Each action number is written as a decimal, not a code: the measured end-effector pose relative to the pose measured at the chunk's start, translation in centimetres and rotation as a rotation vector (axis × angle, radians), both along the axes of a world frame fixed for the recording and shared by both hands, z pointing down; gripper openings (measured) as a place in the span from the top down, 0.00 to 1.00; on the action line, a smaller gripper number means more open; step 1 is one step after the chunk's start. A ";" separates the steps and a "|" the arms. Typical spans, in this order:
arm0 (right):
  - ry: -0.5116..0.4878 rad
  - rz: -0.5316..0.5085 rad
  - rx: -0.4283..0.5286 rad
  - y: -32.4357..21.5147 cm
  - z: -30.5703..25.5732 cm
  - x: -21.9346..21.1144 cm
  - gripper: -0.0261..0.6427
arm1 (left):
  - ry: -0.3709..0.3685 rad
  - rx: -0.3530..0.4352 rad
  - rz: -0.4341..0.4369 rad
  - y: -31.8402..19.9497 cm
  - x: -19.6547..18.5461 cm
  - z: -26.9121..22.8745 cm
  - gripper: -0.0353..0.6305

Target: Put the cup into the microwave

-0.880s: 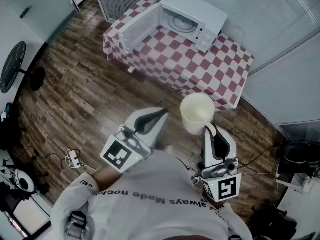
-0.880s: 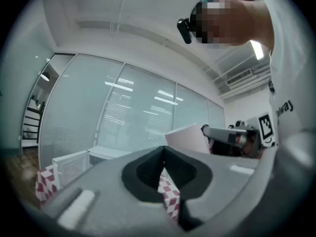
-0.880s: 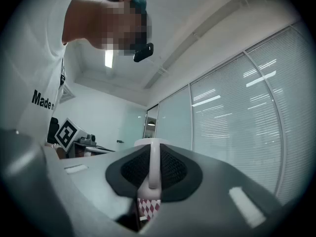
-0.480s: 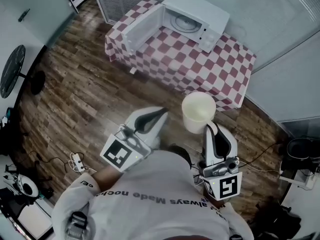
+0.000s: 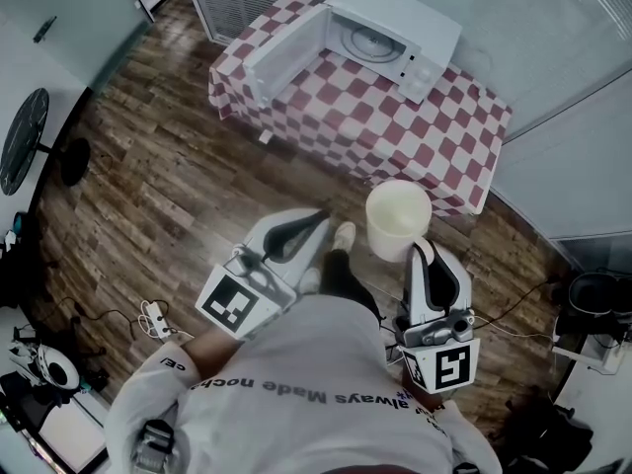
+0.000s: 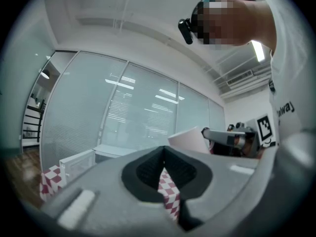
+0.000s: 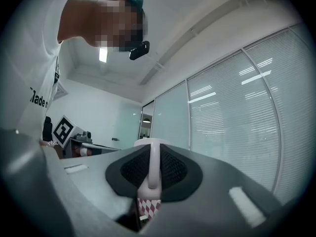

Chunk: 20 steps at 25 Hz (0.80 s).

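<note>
One cup point(image 5: 398, 219) upright, mouth upward

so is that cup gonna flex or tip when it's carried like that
The cup looks empty, so it is probably light. The right gripper pinches only one thin wall, so the cup may flex or tilt.

The person wore a white T-shirt point(image 5: 306, 363) with dark lettering. The left gripper point(image 5: 318, 217) and right gripper point(image 5: 421, 249) were pale grey shells with black padding, each carrying a white cube point(image 5: 237, 304) with a black square marker.
</note>
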State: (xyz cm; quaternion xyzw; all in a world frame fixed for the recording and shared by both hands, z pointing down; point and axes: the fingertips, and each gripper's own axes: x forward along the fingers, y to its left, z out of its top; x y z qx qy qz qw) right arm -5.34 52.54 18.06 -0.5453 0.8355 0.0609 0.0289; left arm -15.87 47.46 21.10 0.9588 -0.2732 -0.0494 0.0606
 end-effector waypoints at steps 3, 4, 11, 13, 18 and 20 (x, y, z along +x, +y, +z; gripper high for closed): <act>-0.002 0.001 -0.007 -1.2 0.2 0.3 0.90 | 0.003 -0.005 -0.004 -1.0 0.1 0.1 0.94; -0.001 -0.001 -0.006 -1.7 0.2 0.4 0.90 | 0.004 -0.006 -0.005 -1.5 0.2 0.1 0.94; -0.001 -0.019 -0.001 -6.5 0.4 2.7 0.90 | 0.003 -0.006 -0.012 -6.2 2.7 0.5 0.94; -0.002 -0.022 -0.002 -8.3 0.5 3.7 0.90 | 0.003 -0.002 -0.012 -8.0 3.8 0.5 0.94; 0.002 -0.026 -0.001 -13.3 0.3 6.2 0.90 | 0.003 -0.017 -0.012 -12.7 6.4 0.5 0.94; 0.002 -0.029 -0.001 -15.3 0.1 7.2 0.90 | 0.002 -0.008 -0.016 -14.9 7.4 0.4 0.94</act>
